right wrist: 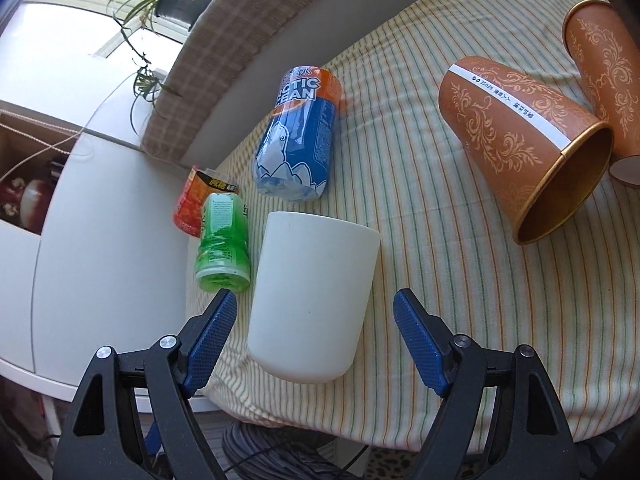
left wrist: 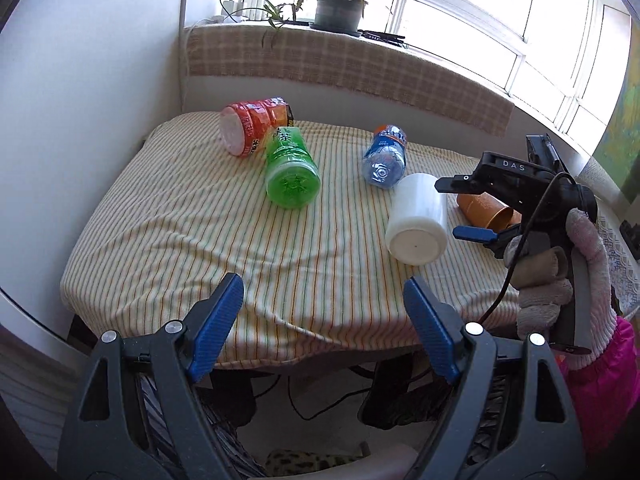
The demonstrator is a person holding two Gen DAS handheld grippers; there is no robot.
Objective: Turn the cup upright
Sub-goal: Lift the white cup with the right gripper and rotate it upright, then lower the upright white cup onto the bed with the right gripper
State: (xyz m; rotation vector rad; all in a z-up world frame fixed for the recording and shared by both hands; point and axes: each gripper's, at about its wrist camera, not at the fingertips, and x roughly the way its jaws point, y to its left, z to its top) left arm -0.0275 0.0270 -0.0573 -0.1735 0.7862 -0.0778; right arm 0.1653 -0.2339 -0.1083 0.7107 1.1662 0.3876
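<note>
- White cup (right wrist: 314, 300) on its side on the tabletop (right wrist: 420, 240); blue bottle (right wrist: 298, 136) just beyond
- Right gripper (right wrist: 314, 344) wide open, straddling cup, gripping nothing
- Left gripper (left wrist: 324, 328) wide open, empty, well short of cup

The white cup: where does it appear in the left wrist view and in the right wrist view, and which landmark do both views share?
Left wrist view: the white cup lies on its side at right of centre, closed base toward the camera, beside the right gripper.
Right wrist view: it lies at bottom centre, between the open jaws.
Shared landmark: the blue Arctic Ocean bottle lying just beyond the cup on the striped cloth.
</note>
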